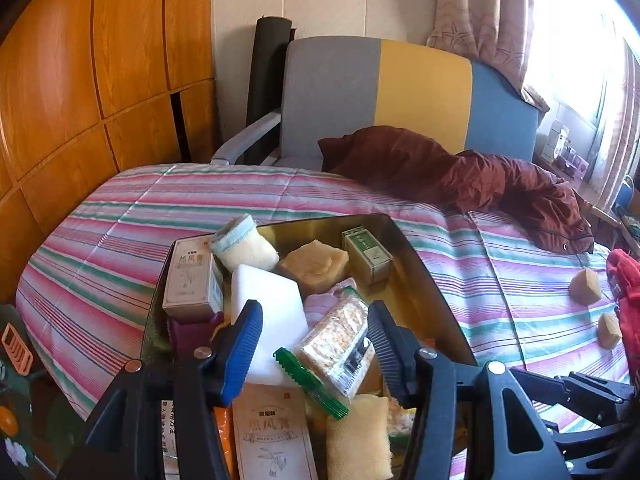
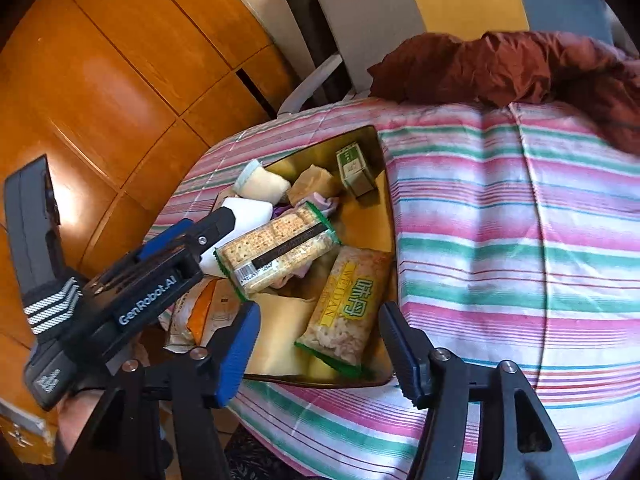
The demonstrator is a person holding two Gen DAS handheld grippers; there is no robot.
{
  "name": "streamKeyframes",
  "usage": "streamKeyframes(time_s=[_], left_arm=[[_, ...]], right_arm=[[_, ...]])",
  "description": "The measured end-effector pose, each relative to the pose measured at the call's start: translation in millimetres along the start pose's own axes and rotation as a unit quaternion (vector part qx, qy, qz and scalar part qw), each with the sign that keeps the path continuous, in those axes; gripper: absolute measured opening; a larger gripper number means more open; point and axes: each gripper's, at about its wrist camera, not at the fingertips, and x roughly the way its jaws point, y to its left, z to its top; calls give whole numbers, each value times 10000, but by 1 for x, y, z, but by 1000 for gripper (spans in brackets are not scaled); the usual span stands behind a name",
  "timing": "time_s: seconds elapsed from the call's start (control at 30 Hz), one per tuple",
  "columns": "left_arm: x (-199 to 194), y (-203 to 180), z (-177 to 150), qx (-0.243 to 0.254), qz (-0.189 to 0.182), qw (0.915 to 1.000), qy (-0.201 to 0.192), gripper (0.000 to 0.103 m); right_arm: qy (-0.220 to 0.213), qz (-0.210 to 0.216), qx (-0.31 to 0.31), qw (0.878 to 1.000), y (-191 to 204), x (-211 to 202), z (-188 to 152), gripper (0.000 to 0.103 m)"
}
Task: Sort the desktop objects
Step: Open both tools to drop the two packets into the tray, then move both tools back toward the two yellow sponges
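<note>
A gold tin [image 1: 404, 240] sits on the striped quilt [image 1: 120, 240], piled with packets, boxes and sponges. My left gripper [image 1: 314, 340] hangs open over its near end. A clear cracker packet [image 1: 338, 342] and a white foam block [image 1: 268, 308] lie between its fingers, and neither pad presses on them. In the right wrist view the left gripper [image 2: 208, 232] reaches in from the left, beside that cracker packet [image 2: 280, 248]. My right gripper [image 2: 320, 348] is open above the tin's [image 2: 390, 208] front edge. A yellow-green snack packet [image 2: 348, 312] lies loose in the tin between its fingers.
The tin also holds a green box [image 1: 366, 254], a beige sponge [image 1: 314, 264], a rolled white cloth [image 1: 244, 244] and cream boxes [image 1: 192, 280]. Two beige sponges [image 1: 585, 286] and a red cloth [image 1: 624, 280] lie on the quilt at right. A maroon jacket [image 1: 460, 176] and chair [image 1: 400, 92] lie beyond.
</note>
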Motion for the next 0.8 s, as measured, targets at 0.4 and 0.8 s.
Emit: streamKeyframes(time_s=[0.4, 0.8], left_arm=[[-18, -25, 3, 334, -68, 9993, -130, 56], [-21, -67, 8, 786, -276, 9964, -169, 56]], right_arm=[[-305, -322, -52, 9990, -12, -26, -5, 67], [-486, -853, 305, 9947, -70, -65, -7, 70]])
